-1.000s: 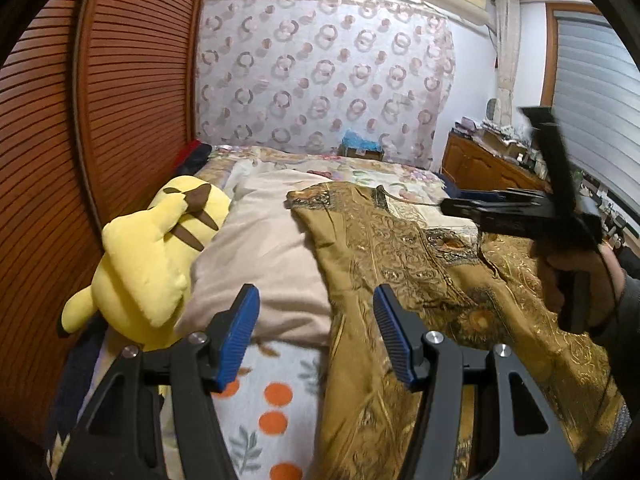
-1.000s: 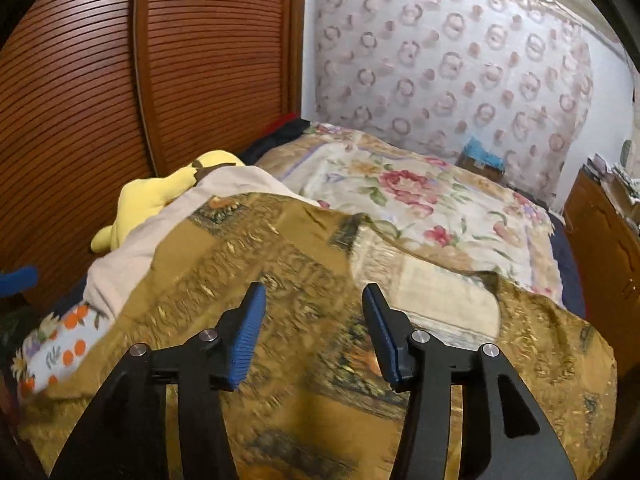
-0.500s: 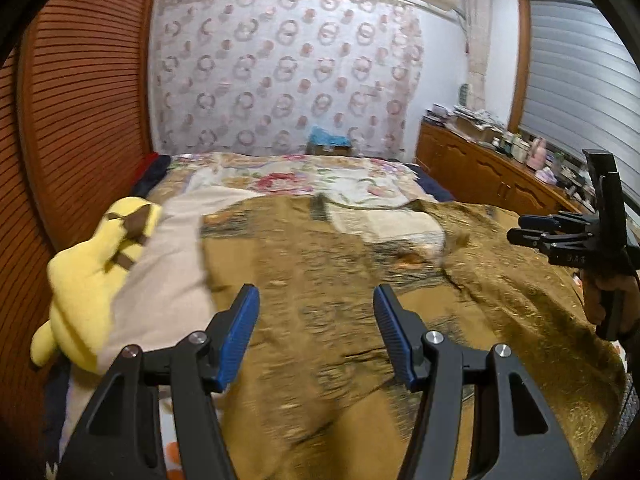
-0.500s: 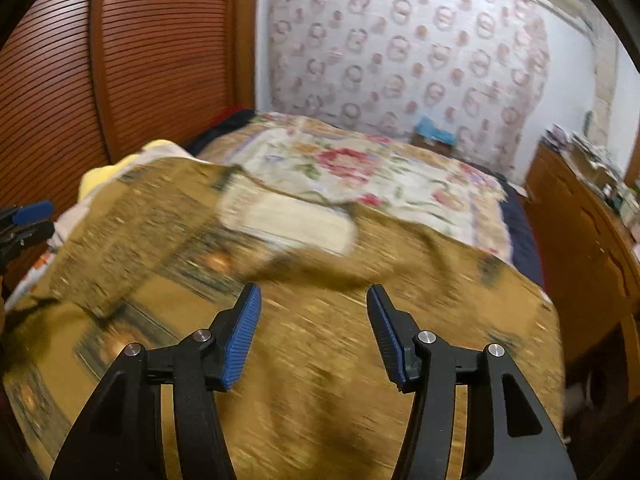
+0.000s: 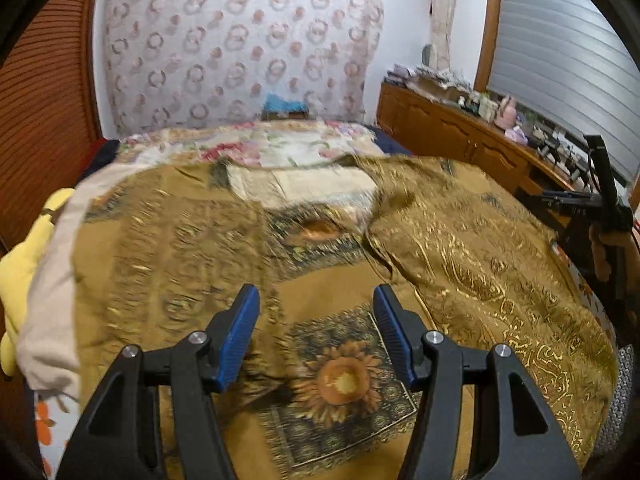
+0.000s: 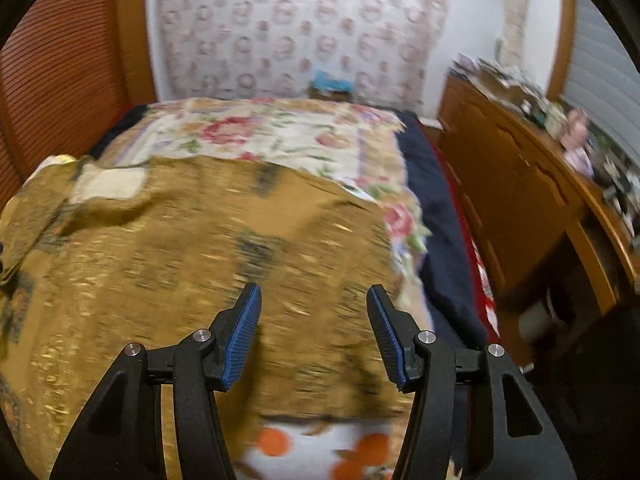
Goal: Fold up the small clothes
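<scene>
Garment (image 5: 192, 248), gold brocade, lies spread across the near half of the bed (image 6: 280, 132), reaching its left and right edges, the neckline turned toward the far end; flattened this way it is likely ready for a first fold. Left gripper (image 5: 316, 332) hangs over the sunflower panel (image 5: 344, 380) near the bed's front edge, jaws wide apart and holding nothing. Right gripper (image 6: 314, 332) hangs over the cloth near the front right corner, equally wide and empty, probably heading for a hem. Plush (image 5: 16, 264) rests at the left edge.
</scene>
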A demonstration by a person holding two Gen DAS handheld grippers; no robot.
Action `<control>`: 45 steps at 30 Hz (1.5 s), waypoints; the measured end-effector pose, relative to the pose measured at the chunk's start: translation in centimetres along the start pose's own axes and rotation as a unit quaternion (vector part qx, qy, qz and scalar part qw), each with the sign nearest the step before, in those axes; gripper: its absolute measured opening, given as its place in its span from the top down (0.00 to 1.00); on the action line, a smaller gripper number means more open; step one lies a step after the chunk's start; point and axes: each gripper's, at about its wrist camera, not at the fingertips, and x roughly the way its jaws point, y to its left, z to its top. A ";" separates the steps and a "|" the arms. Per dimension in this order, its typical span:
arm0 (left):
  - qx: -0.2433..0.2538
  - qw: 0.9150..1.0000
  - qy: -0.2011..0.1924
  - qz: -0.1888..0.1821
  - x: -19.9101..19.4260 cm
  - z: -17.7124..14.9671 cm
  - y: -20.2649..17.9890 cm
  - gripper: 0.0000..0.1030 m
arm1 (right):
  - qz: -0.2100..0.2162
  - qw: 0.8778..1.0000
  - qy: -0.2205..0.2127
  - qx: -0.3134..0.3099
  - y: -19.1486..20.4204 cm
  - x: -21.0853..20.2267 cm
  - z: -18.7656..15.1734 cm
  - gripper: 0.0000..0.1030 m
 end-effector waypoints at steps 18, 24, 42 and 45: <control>0.051 0.995 0.079 0.020 4.0 -0.7 -2.3 0.43 | 0.052 0.992 0.068 0.092 -5.4 2.3 -2.7 0.54; 0.055 0.995 0.081 0.014 4.1 -0.7 -2.4 0.37 | 0.068 0.991 0.066 0.098 -5.2 2.0 -2.8 0.64; 0.057 0.995 0.083 0.015 4.3 -0.5 -2.4 0.33 | 0.006 0.999 -0.049 -0.005 -0.8 -2.6 0.6 0.98; 0.055 0.995 0.082 0.013 4.2 -0.5 -2.4 0.34 | 0.019 0.997 -0.068 -0.028 1.5 -3.4 1.6 0.98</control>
